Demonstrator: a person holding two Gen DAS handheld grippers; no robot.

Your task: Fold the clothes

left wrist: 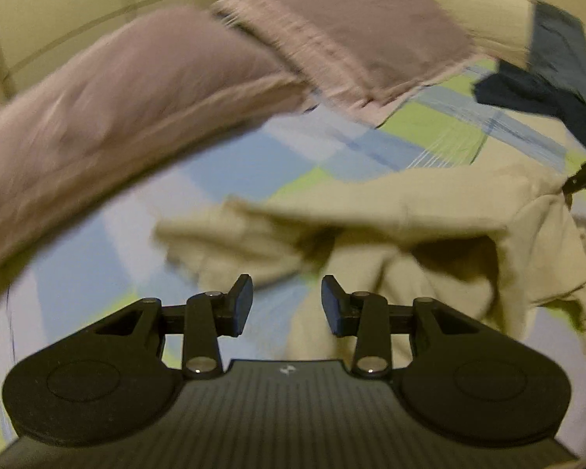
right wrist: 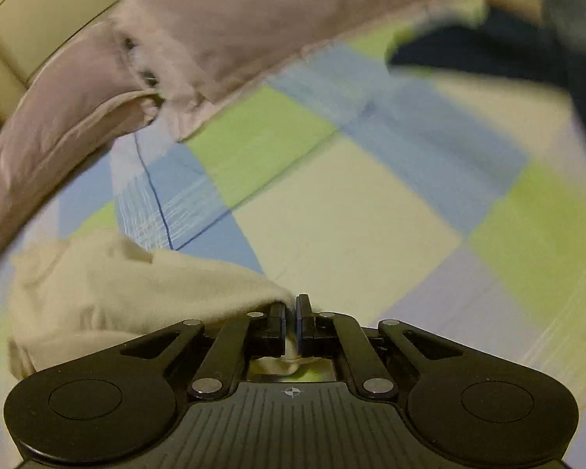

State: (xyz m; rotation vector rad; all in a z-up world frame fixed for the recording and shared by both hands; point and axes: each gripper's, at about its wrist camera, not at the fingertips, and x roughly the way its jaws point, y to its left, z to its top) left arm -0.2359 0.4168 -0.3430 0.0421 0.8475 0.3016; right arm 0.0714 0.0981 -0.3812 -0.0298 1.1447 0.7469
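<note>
The cream garment, crumpled on the checked bed at twelve o'clock of the empty, half-open left tongs, looks light, soft and floppy, best pinched at an edge, as the closed right tongs hold it.

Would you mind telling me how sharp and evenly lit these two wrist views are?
Left wrist view: dim yellowish light, the mauve pillow smeared by motion blur, the left tongs crisp. Right wrist view: the checked bedsheet streaked, fisheye bending its edges, the right tongs sharp on the cream garment.
</note>
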